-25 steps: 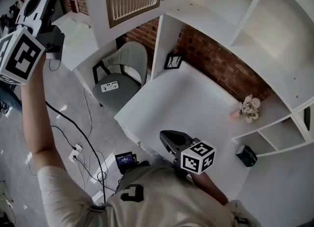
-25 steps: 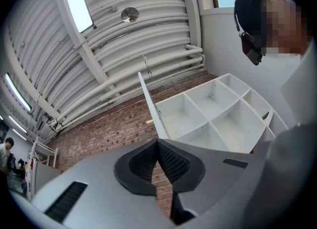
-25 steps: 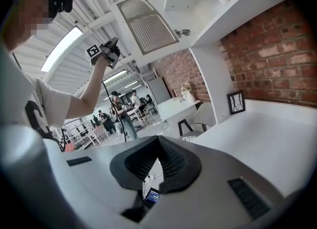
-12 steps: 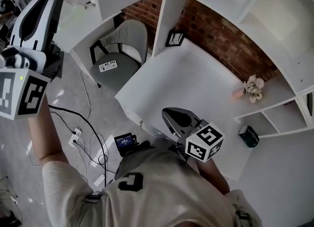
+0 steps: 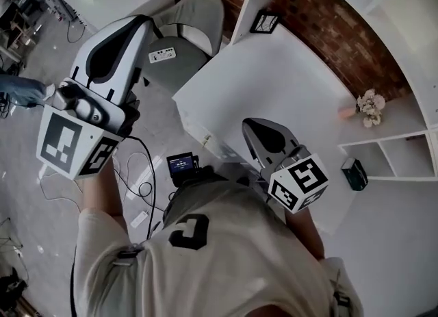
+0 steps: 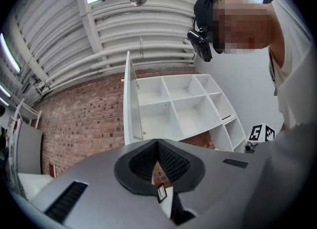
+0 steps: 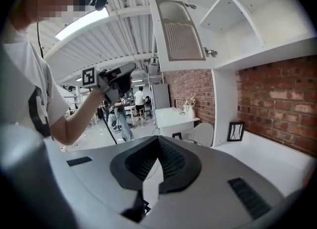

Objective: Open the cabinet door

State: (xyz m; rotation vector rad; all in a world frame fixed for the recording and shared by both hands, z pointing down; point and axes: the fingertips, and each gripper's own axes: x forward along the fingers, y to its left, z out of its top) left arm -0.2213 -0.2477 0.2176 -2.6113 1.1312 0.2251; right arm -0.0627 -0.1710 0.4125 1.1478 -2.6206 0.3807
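- Cabinet door (image 7: 177,32): ribbed panel in a white frame, high on the wall unit. It stands swung wide from the upper cabinet (image 7: 233,10), with its hinges (image 7: 210,52) bare and the compartments behind it exposed. It was already out a second ago and stands the same now. It has left the head view, which now looks lower, and nothing touches it.
- Left gripper (image 6: 157,144): jaws pressed together with nothing between them. A second ago it was raised high at the head view's left, up near the door. It has since dropped well below the door and is held out over the floor beside the person.
- Right gripper (image 7: 159,144): jaws closed and empty. It is held low in front of the body at the near edge of the desk top (image 5: 274,83), much where it was.
- Surroundings: picture frame (image 5: 265,21) against the brick wall, flowers (image 5: 371,107) at the desk's far end, grey chair (image 5: 185,35) beside the desk.
- Assessment: the door is open and the left gripper is well clear of it, so the task looks complete and no grip remains to release.
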